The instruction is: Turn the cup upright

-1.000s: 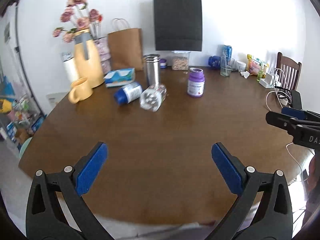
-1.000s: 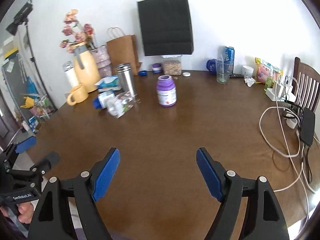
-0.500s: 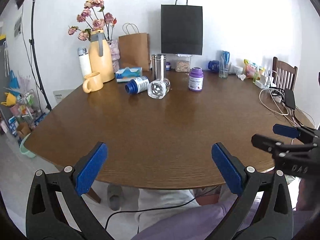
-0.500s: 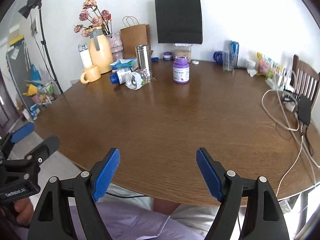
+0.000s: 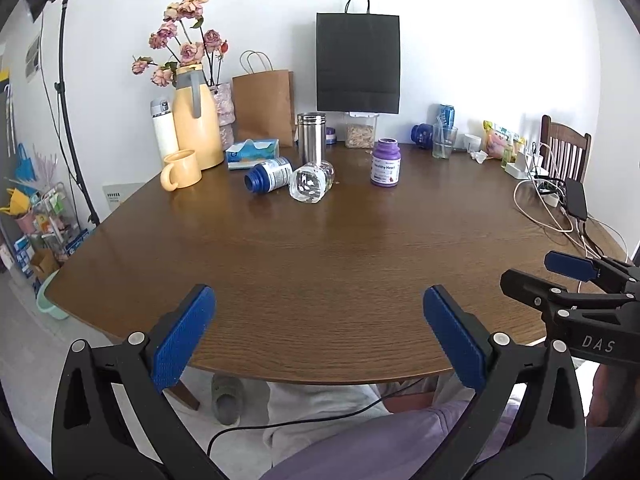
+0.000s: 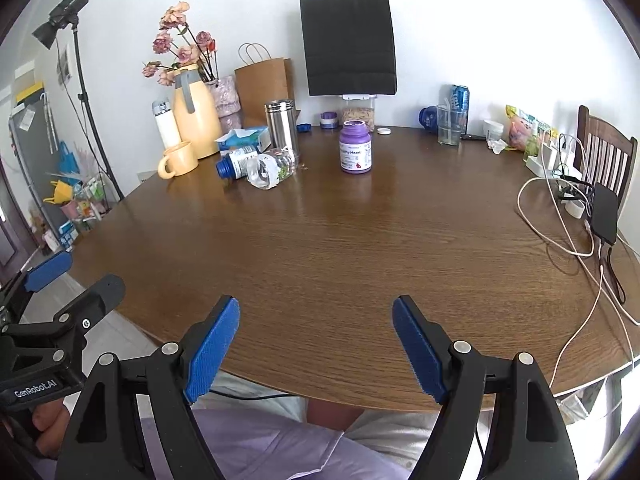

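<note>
A clear cup [image 5: 312,181] [image 6: 272,168] lies on its side at the far left of the brown table [image 5: 320,264], its base turned toward me. A blue-capped bottle [image 5: 269,175] lies on its side just left of it, touching or nearly so. My left gripper [image 5: 316,336] hangs open over the table's near edge, far from the cup, nothing between its fingers. My right gripper [image 6: 316,344] is open too, at the same near edge, and shows in the left wrist view at the right [image 5: 560,280]. The left gripper also appears at the left of the right wrist view [image 6: 68,280].
Behind the cup stand a steel tumbler [image 5: 311,138], a tissue box [image 5: 252,153], a yellow mug [image 5: 181,169] and a yellow jug with flowers [image 5: 196,128]. A purple jar [image 5: 385,163] stands to the cup's right. Cables and a charger [image 6: 576,216] lie at the right edge. A person's lap is below.
Both grippers have drawn back from over the table toward the person, so the near table edge and the lap now show. The cup and the other objects have not moved.
</note>
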Demonstrator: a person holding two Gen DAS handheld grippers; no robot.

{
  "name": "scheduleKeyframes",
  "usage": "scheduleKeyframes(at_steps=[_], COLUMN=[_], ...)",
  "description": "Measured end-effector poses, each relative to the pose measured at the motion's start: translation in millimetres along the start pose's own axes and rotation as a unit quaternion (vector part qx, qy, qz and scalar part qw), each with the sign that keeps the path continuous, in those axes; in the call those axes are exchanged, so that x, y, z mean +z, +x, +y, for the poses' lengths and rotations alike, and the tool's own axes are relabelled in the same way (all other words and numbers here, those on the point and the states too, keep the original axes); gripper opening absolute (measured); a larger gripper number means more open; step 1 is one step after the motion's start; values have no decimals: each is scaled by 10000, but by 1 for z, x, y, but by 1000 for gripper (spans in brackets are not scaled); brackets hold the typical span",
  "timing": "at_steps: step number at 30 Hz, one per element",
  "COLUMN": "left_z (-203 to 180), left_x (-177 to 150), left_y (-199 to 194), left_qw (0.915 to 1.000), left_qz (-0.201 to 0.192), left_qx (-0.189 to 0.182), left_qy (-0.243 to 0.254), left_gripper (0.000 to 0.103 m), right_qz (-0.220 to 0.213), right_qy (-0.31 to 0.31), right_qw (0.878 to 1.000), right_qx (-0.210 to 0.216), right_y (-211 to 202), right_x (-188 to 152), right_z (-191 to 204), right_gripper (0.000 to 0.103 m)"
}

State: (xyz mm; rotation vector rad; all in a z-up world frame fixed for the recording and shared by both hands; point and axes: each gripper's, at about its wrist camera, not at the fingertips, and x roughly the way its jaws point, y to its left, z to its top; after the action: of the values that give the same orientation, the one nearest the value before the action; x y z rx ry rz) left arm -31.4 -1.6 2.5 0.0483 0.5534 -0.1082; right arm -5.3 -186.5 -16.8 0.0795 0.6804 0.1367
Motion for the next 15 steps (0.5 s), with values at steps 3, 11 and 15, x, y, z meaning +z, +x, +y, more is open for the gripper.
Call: scheduleKeyframes(at_steps=[3,11,15], left_z=[3,6,7], left_x=[1,2,2], left_y=[1,5,6], left_qw=[10000,9999,9998], left_qz=[9,85,97], left_qx=[60,138,155], left_qy=[-36,-43,-49], left_gripper=[103,103,103], right_qz=[-9,-19,-13], right_qy=[-25,-1,3], right_qw=[10000,10000,10000], right_qx=[-18,-29,-27], right_y=[0,0,0], right_x=[0,0,1], right_z=[1,0,0], right_gripper=[82,82,82])
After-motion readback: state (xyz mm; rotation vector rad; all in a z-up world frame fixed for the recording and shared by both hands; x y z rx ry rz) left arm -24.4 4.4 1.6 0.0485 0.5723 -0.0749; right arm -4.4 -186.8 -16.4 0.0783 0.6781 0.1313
